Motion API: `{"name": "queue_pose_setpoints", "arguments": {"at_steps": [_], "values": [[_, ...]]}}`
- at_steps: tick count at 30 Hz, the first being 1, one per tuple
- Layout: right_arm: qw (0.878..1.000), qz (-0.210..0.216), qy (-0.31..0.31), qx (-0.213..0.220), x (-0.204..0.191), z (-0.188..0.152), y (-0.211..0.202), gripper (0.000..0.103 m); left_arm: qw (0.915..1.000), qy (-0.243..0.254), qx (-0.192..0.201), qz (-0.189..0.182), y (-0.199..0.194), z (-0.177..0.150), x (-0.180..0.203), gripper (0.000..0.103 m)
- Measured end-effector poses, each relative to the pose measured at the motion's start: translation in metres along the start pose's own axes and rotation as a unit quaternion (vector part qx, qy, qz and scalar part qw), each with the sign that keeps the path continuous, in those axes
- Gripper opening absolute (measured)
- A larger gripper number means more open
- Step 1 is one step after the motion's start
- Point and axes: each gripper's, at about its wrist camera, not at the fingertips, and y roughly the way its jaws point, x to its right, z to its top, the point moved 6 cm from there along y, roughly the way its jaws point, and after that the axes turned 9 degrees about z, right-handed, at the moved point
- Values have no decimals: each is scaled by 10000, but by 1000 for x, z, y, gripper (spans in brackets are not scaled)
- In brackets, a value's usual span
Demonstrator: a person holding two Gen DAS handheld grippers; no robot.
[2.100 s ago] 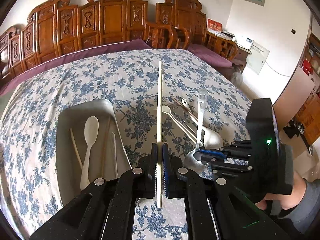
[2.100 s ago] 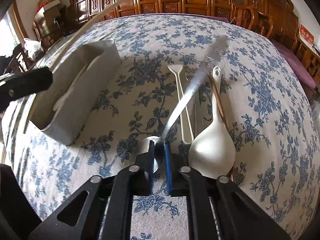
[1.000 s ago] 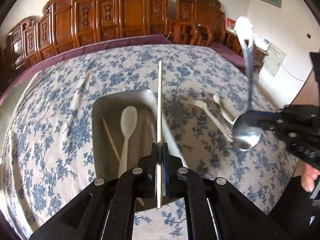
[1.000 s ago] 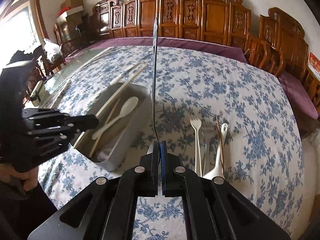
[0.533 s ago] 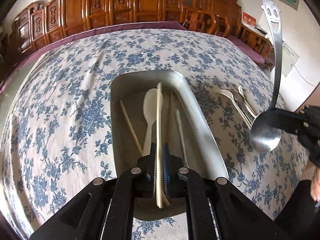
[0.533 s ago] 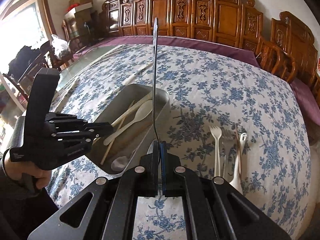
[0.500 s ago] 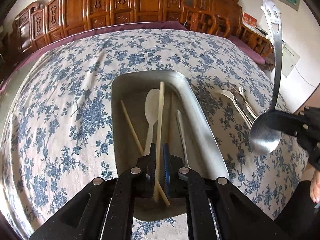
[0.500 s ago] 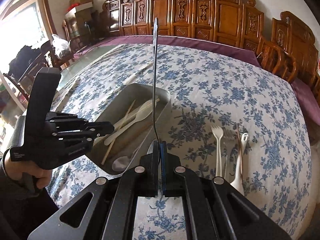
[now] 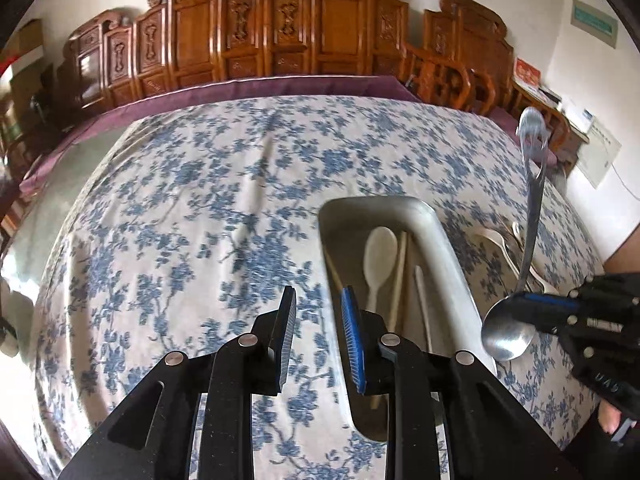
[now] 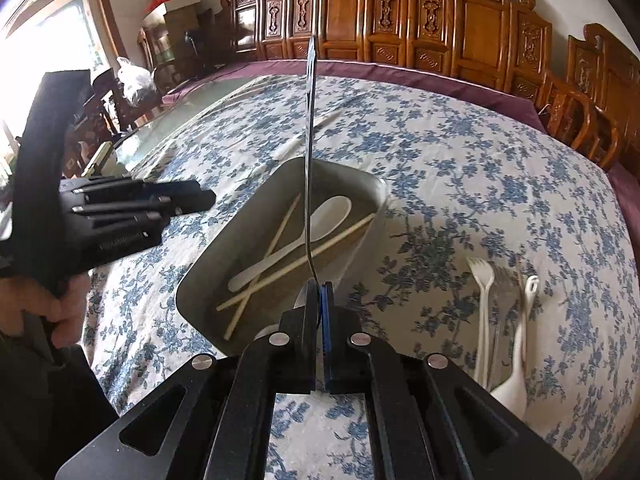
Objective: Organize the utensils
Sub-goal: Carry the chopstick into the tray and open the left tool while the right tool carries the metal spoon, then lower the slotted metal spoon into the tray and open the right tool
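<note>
Left wrist view. Upper left to upper centre: a row of carved brown wooden chair backs [image 9: 280, 32] behind a table under a white cloth with blue flower print [image 9: 180, 208]. Lower centre: left gripper [image 9: 318, 334], jaws spread apart, nothing between them, over bare cloth just left of the tray. Centre right: grey rectangular metal tray [image 9: 444, 256] holding 1 white plastic spoon [image 9: 379, 256], bowl toward the top of the frame, and pale wooden chopsticks [image 9: 400, 276] beside it. Right: polished steel ladle [image 9: 510, 332], bowl low, long handle rising to the upper right; the right gripper's black body reaches in from the right edge and meets it at the bowl's neck.

Right wrist view. Left edge: left gripper body [image 10: 120, 216] held in a bare hand [image 10: 60, 308], fingers pointing toward the tray, above the cloth. Centre: same tray [image 10: 360, 184], with the white spoon [image 10: 304, 236] and 2 crossed chopsticks [image 10: 296, 264] lying in it. Lower centre: right gripper [image 10: 318, 312] clamped on the ladle [image 10: 309, 160], its handle standing up along the middle of the frame, above the tray's near end. Lower right, on the cloth well apart from the tray: white plastic fork [image 10: 484, 296], metal fork [image 10: 502, 300] and white ceramic soup spoon [image 10: 518, 372], side by side.
</note>
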Motion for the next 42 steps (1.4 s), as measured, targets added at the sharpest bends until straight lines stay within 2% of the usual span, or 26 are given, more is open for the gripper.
{"name": "queue_pose_setpoints", "arguments": {"at_steps": [7,11,17,26,42], "values": [[9996,229,-11,-161,-14,7,25,3,9999,-92,21,54,0,2,-9,30],[9988,297,-12,-380,-21,2,42,3,9999,-86,44,59,0,2,-9,45],[9972,327,83,-663,-21,-9,69,3,9997,-186,55,137,3,4,-16,56],[9946,596,343,-779,-25,-8,86,3,9995,-237,23,205,5,3,-21,58],[9963,707,308,-375,-18,7,73,5,9997,-153,5,187,7,2,-13,59]]}}
